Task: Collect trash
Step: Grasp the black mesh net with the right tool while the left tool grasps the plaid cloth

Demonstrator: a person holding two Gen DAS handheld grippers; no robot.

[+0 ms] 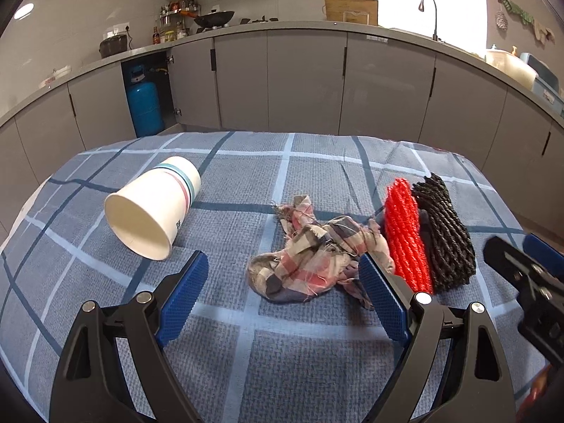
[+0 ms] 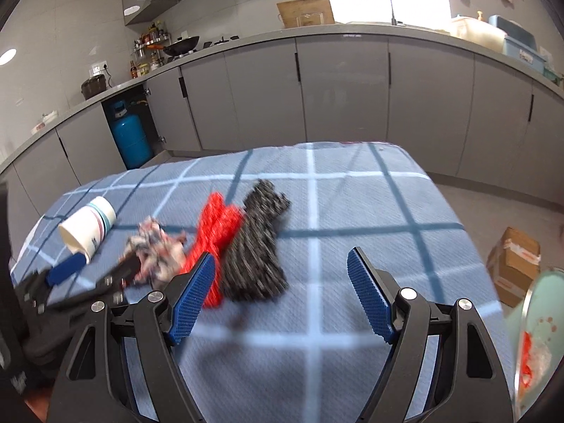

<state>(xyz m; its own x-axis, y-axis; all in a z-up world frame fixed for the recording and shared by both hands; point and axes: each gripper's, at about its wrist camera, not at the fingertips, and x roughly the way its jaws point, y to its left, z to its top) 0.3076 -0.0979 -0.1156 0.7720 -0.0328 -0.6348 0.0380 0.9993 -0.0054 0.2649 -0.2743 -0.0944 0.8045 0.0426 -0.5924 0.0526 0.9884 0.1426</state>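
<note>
The left gripper [image 1: 282, 275] is spread wide and holds nothing; its 2 blue pads hang low over the checked cloth [image 1: 282, 359] that covers the table. A crumpled plaid rag [image 1: 310, 264] lies between the pads, nearer the right one, whose tip overlaps the rag's edge in the left wrist view; whether they touch cannot be told. Just right of the rag lies a red mesh net [image 1: 405, 236], and a black mesh net [image 1: 444, 232] lies against the red one's far side. Left of the gripper a white paper cup [image 1: 151, 208] lies on its side, mouth turned toward the camera, well apart from the rag.

The right gripper [image 2: 282, 278] is also released and empty, jaws wide above a bare stretch of the cloth. The nets lie just ahead of its left pad, blurred in its view, with the rag and cup farther left and the left gripper reaching in beside them. A pale green bin [image 2: 539, 335] with red scraps inside shows at the right edge, and a cardboard box [image 2: 514, 264] sits on the floor beyond the table. Grey cabinets [image 1: 306, 77] and a blue gas cylinder [image 1: 144, 105] stand behind
</note>
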